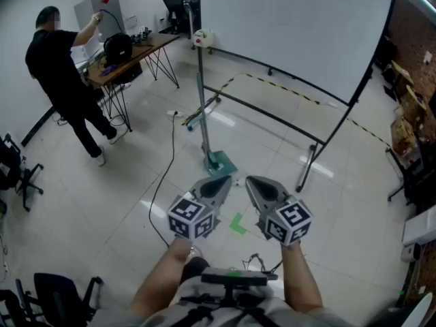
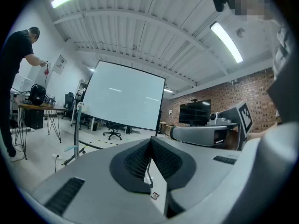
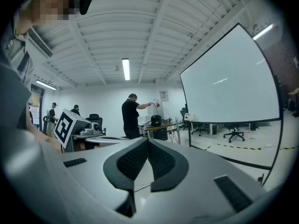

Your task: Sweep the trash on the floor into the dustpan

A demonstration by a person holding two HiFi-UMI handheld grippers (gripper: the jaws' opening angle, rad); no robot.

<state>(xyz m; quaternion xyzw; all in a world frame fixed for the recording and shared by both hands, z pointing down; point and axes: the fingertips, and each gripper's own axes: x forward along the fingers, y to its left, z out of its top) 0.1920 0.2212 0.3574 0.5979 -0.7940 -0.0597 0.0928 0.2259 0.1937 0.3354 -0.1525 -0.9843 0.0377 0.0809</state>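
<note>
In the head view my left gripper (image 1: 223, 181) and right gripper (image 1: 253, 181) are held side by side at waist height, both shut and empty. Just beyond their tips a teal dustpan (image 1: 220, 162) stands on the tiled floor, and its long handle (image 1: 201, 94) rises to a white top. A small green scrap (image 1: 237, 224) lies on the floor below the grippers. The left gripper view shows its jaws (image 2: 150, 143) pressed together, with the handle (image 2: 76, 129) far off on the left. In the right gripper view the jaws (image 3: 148, 143) are likewise closed on nothing.
A large white screen (image 1: 293, 26) on a black floor frame (image 1: 308, 162) stands ahead to the right. A teal stick (image 1: 199, 118) lies by the frame. A black cable (image 1: 167, 176) runs across the floor. A person (image 1: 65, 80) stands at a desk (image 1: 133, 53) far left. Office chairs (image 1: 58, 295) sit near left.
</note>
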